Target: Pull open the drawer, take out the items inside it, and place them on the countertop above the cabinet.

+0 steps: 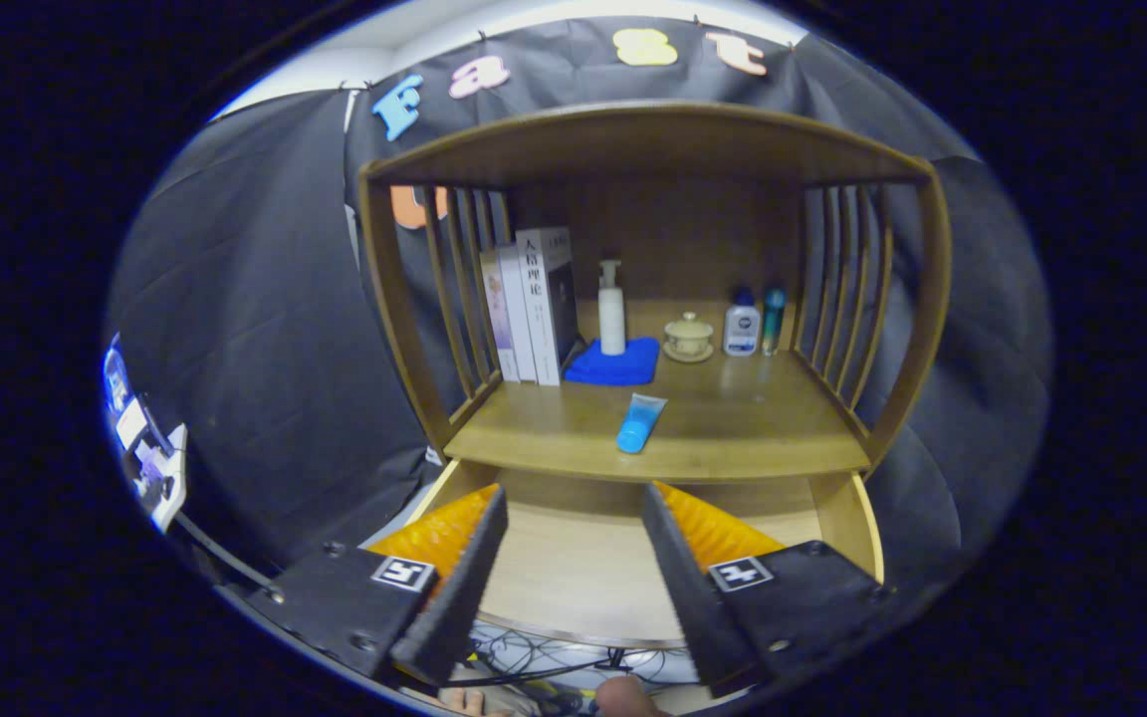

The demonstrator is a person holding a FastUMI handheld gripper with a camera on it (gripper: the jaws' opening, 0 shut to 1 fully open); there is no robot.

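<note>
Hidden and cut-off parts

The fingers point(479, 558) cover both front corners of the drawer point(573, 568) floor — its back runs out of sight under the countertop point(733, 418); the books point(534, 309) hide part of the cloth point(618, 363) — the small bottles point(755, 321) are too small to identify.

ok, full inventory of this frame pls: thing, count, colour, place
cabinet: 1, brown wood, ahead of the fingers
drawer: 1, light wood, pulled open under the countertop, bare where visible
tube: 1, blue, lying near countertop front edge
cloth: 1, blue, behind the tube
pump bottle: 1, white, on the cloth
books: 3, pale, upright beside the cloth
lidded cup: 1, cream, on saucer
bottles: 2, white and teal, beside the cup
cables: several, dark, below the drawer
gripper: 1, fingers open over the drawer, holding nothing
</note>
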